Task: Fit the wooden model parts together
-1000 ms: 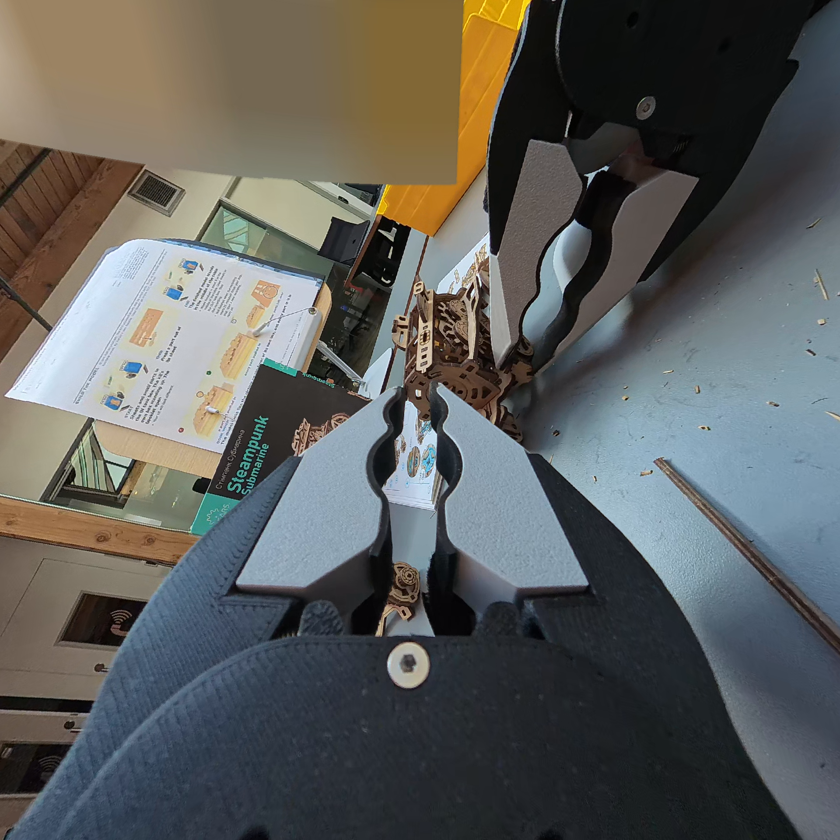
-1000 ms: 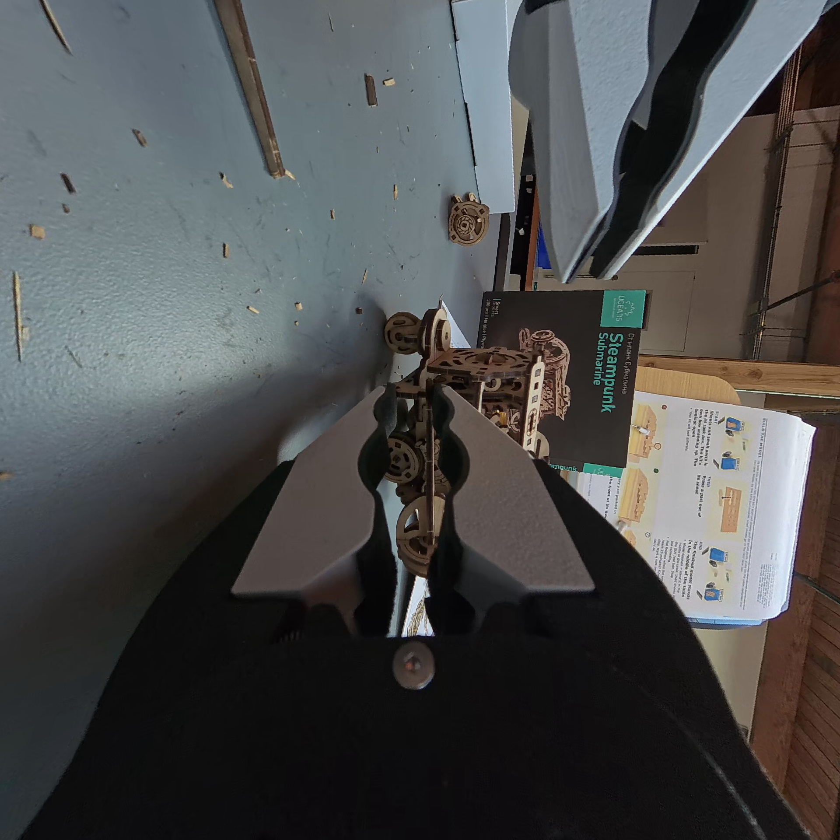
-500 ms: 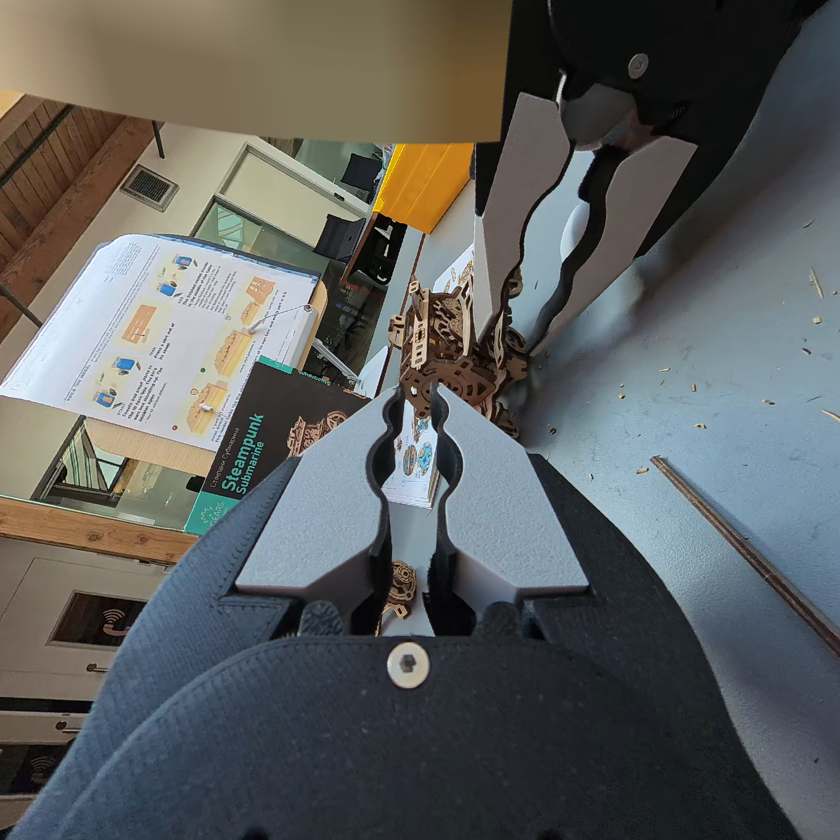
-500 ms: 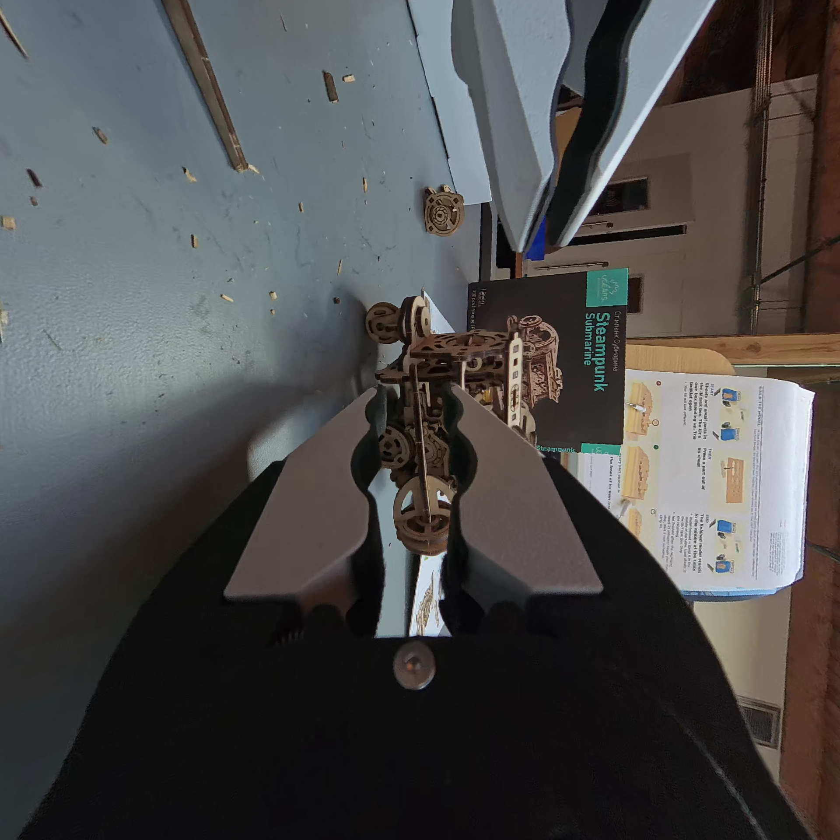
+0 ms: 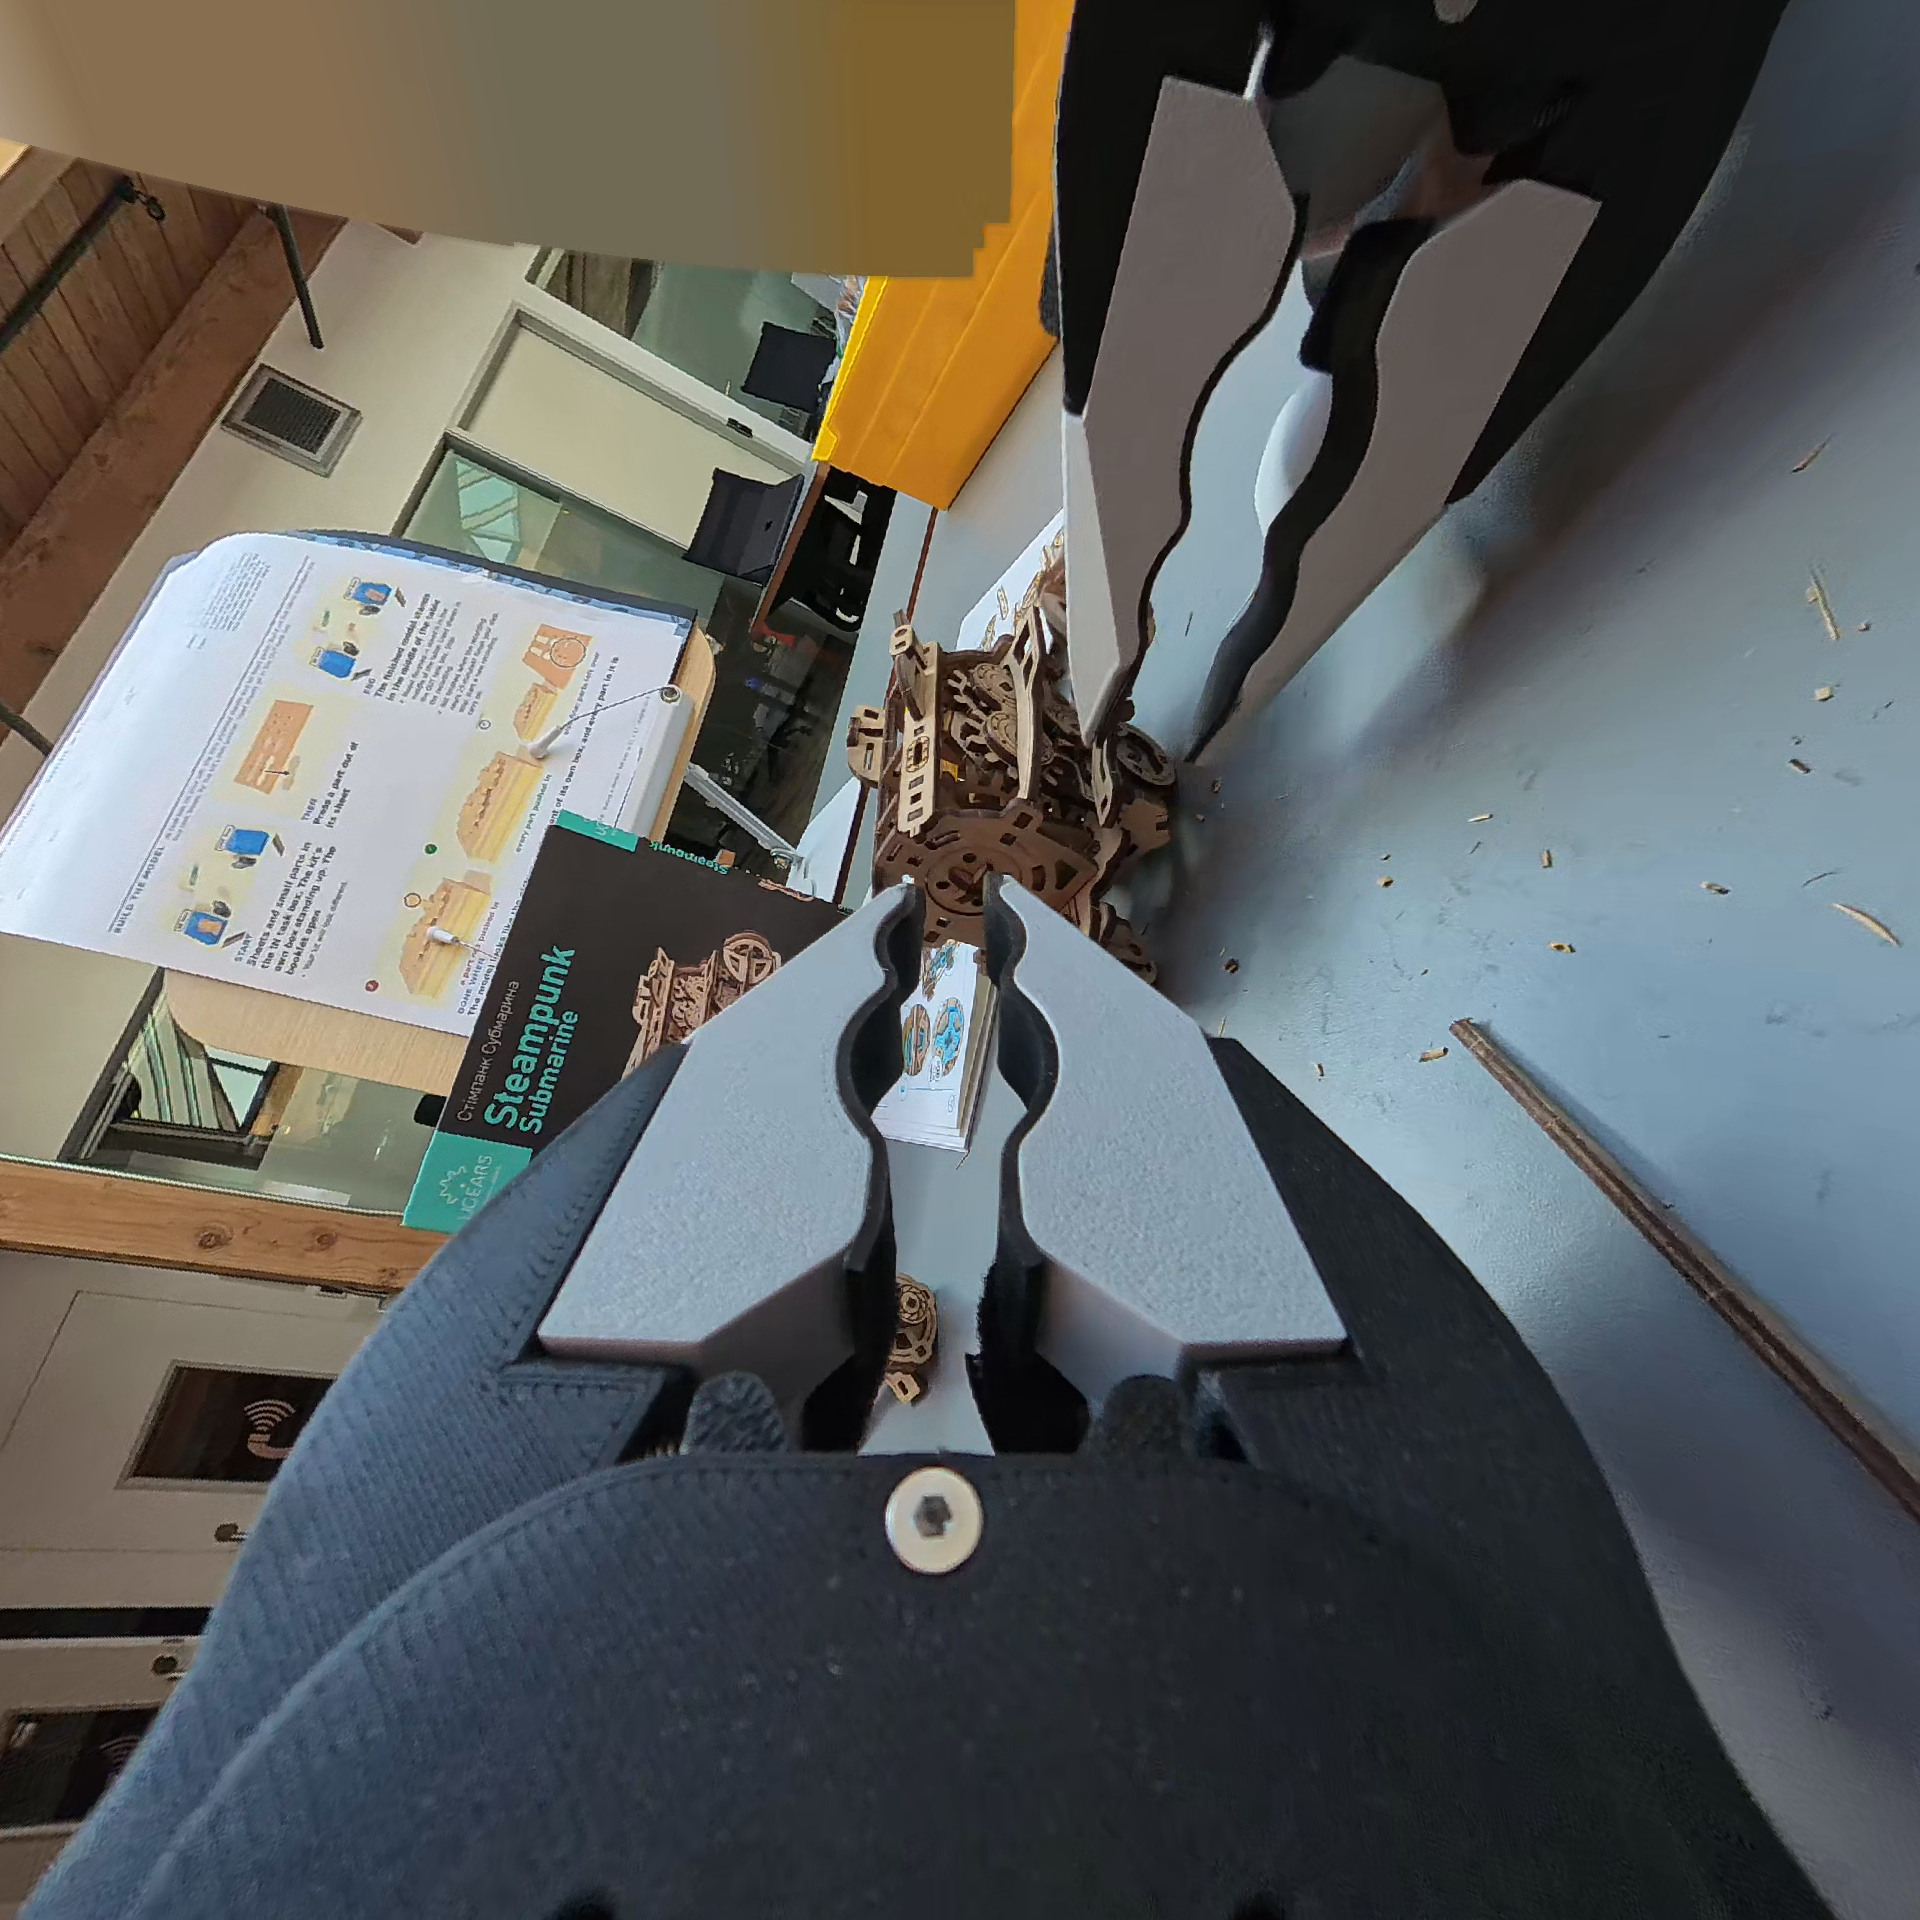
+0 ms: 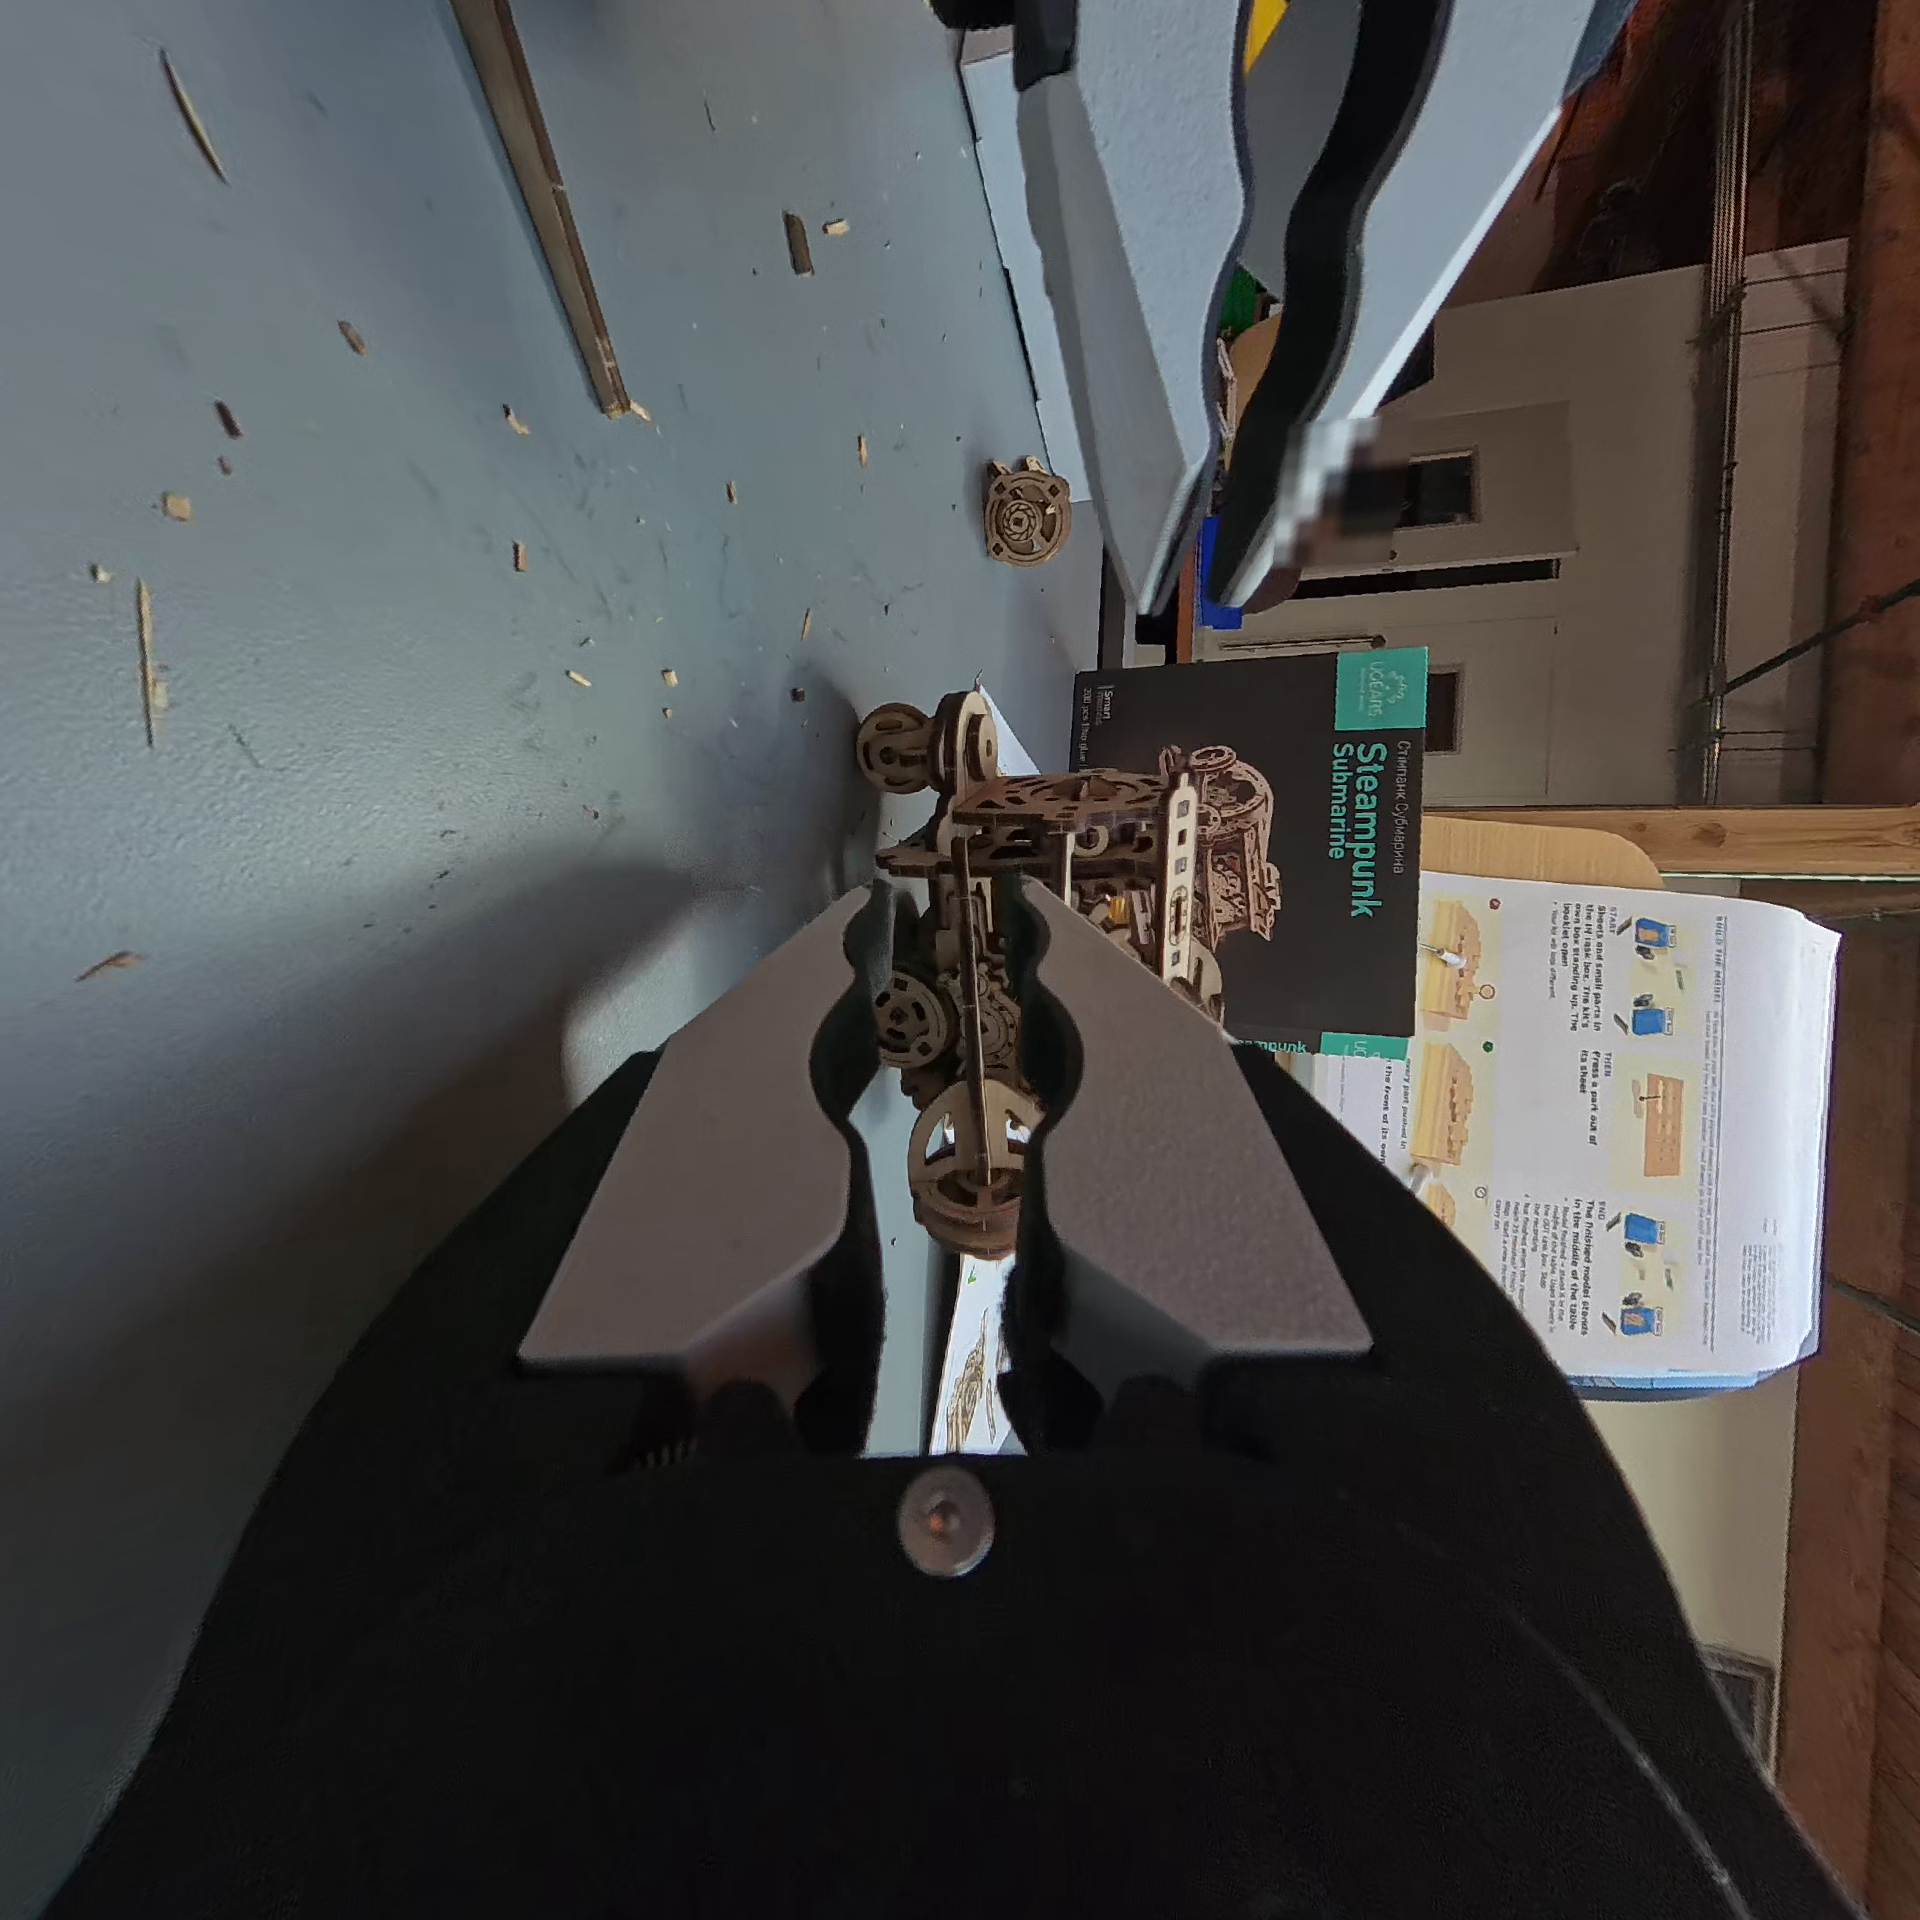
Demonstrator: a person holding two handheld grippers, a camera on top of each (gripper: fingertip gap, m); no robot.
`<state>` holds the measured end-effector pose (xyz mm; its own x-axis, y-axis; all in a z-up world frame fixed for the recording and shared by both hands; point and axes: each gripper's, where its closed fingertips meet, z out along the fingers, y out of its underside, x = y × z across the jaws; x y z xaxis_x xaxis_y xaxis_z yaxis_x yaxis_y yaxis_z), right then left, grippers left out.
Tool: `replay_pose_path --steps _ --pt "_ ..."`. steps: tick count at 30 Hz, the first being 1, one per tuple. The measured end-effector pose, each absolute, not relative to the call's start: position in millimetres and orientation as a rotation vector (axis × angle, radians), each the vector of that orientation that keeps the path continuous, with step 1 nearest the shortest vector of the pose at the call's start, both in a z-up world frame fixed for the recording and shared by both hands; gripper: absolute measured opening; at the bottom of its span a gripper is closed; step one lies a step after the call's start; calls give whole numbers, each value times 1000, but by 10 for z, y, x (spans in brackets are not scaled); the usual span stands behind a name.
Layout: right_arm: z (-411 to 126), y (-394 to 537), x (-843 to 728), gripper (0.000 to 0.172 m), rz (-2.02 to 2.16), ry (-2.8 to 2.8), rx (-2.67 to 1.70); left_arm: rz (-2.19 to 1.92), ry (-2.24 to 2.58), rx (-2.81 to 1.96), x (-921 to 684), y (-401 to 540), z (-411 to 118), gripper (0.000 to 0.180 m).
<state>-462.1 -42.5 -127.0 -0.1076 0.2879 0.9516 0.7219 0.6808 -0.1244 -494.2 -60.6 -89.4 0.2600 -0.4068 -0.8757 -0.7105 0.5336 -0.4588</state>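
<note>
The brown wooden model (image 6: 1049, 821) stands on the grey table (image 6: 364, 727); it also shows in the left wrist view (image 5: 977, 810). My right gripper (image 6: 953, 899) straddles the model's wheel end. The wheel (image 6: 977, 1174) lies against the right pad, and a gap shows beside the left pad. In the left wrist view the right gripper (image 5: 1148, 732) comes down onto the model from above. My left gripper (image 5: 951, 894) stands a little short of the model, its fingers slightly apart with nothing between them. It also shows in the right wrist view (image 6: 1195, 597).
A small round wooden part (image 6: 1027, 516) lies loose on the table. A dark kit box (image 6: 1247, 831) and an instruction sheet (image 6: 1610, 1122) stand behind the model. A thin wood strip (image 5: 1662, 1247) and several chips lie on the table. A yellow bin (image 5: 935, 343) is farther off.
The right gripper's fingers spread apart around the model, then drew partly back together. The left gripper drew back a little from the model, its fingers unchanged.
</note>
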Motion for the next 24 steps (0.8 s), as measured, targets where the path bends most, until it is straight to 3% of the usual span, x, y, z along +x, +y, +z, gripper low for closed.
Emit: replay_pose_path --steps 6,11,15,24 --pt "-1030 -475 -4232 16 -350 -1564 -911 379 1482 -1026 -4835 -641 -1102 16" --pt "-1094 -263 -3891 41 -217 -1528 -1106 537 1584 -932 -4683 -612 -1293 28" --pt "-1241 -88 -3826 46 -219 -1543 -1182 649 1597 -856 -4561 -505 -1320 33" --pt "-1236 -83 -3852 44 -198 -1547 -1166 741 1623 -729 -4482 -429 -1383 16"
